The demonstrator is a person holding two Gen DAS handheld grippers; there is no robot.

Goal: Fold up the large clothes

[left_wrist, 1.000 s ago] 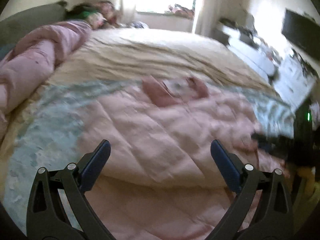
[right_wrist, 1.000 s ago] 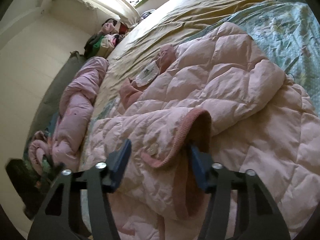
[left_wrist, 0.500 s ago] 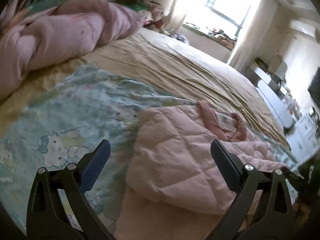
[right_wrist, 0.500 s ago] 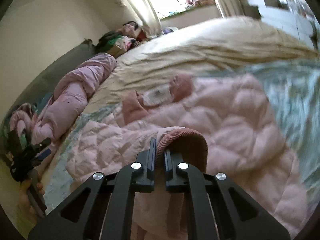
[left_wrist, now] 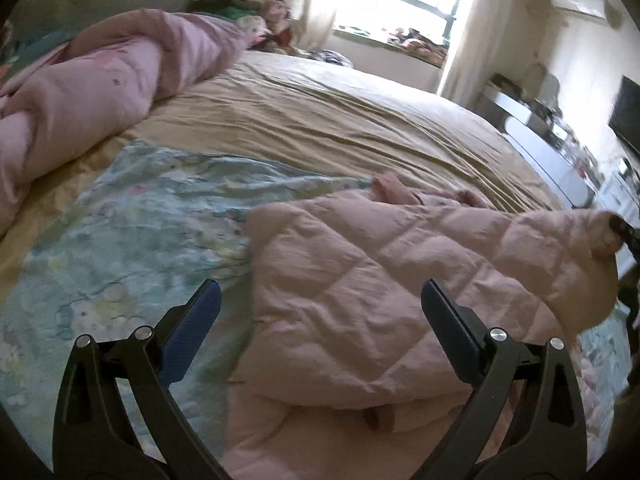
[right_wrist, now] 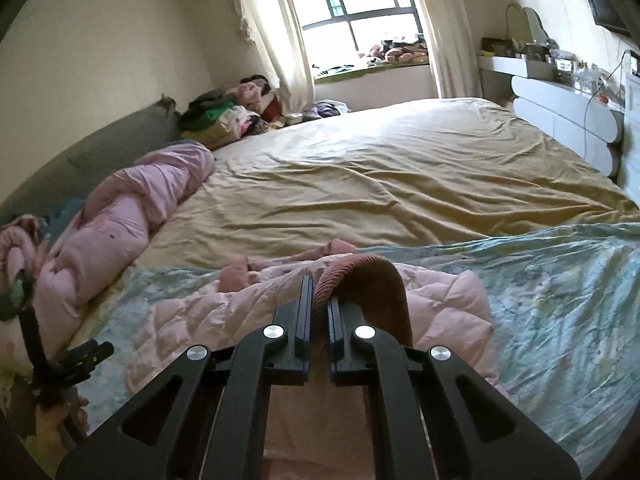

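So the pink quilted jacket (left_wrist: 360,300) is spread on the bed (right_wrist: 400,168), running out ahead of both grippers. The right gripper (right_wrist: 319,312) is clamped on its ribbed cuff (right_wrist: 360,276) with the sleeve lifted. The left gripper (left_wrist: 320,312) hangs wide open right over the jacket's body, empty, so it's nearer the fold line.

far bed (right_wrist: 400,168) clear | rolled duvet (right_wrist: 132,208) blocks left edge
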